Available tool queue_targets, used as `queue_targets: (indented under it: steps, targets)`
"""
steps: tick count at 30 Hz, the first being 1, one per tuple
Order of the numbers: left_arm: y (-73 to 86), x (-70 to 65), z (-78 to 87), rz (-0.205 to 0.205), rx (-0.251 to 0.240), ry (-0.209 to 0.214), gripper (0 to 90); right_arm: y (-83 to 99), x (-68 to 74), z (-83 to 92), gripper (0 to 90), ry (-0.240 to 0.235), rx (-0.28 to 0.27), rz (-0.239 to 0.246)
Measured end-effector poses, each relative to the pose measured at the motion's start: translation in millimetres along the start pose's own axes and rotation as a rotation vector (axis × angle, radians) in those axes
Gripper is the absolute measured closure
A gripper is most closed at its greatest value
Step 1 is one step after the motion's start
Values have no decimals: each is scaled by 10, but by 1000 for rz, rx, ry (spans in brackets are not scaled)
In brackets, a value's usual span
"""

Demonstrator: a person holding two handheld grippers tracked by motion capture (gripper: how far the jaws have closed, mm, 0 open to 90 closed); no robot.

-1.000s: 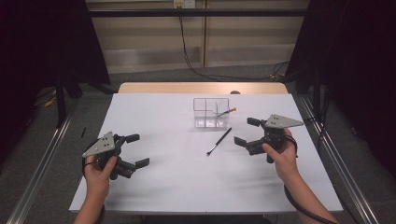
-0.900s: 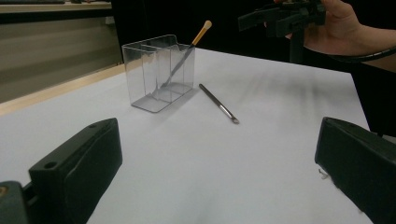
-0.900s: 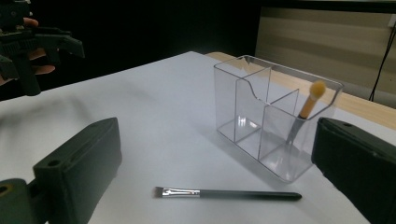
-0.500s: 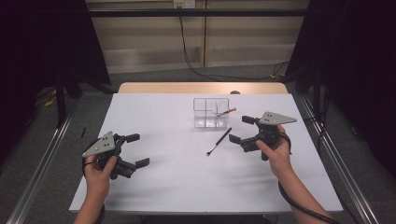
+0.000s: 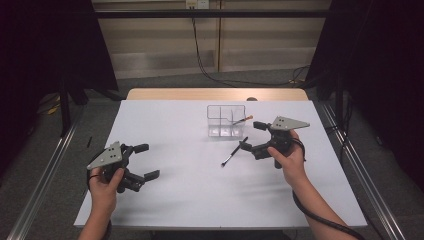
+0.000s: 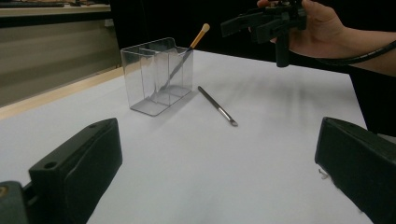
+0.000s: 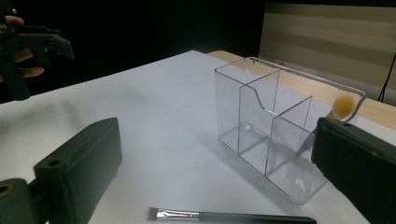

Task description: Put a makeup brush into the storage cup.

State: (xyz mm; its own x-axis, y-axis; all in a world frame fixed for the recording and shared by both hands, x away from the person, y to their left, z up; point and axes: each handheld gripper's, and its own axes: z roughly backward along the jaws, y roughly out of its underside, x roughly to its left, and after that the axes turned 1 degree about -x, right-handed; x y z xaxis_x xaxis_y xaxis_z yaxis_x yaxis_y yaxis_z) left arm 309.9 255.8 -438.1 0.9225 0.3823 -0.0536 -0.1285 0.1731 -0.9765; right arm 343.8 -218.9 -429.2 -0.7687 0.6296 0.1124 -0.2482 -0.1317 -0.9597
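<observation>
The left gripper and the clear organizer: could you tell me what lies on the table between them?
Nothing: in the high view, only bare white table stretches from the left gripper to the clear organizer. The loose brush lies off to the right.

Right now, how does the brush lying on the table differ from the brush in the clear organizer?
The loose brush lies flat on the white table; the standing brush leans inside the clear organizer, head up. The loose brush's tip is small and flat; the standing brush's is rounded, tan. Both have thin dark handles, and neither is held.

A lab: black curtains (image 5: 45, 45) surround a white table (image 5: 190, 190).
</observation>
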Motion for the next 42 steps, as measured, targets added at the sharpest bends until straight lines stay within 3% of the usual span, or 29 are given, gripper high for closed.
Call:
queue_targets:
  steps: [23,42]
  targets:
    - [4,23,-17,4,0,8,7,44,-11,-242,15,-41,44,-13]
    - [6,25,-20,2,7,8,7,25,-59,-337,14,-65,191,1]
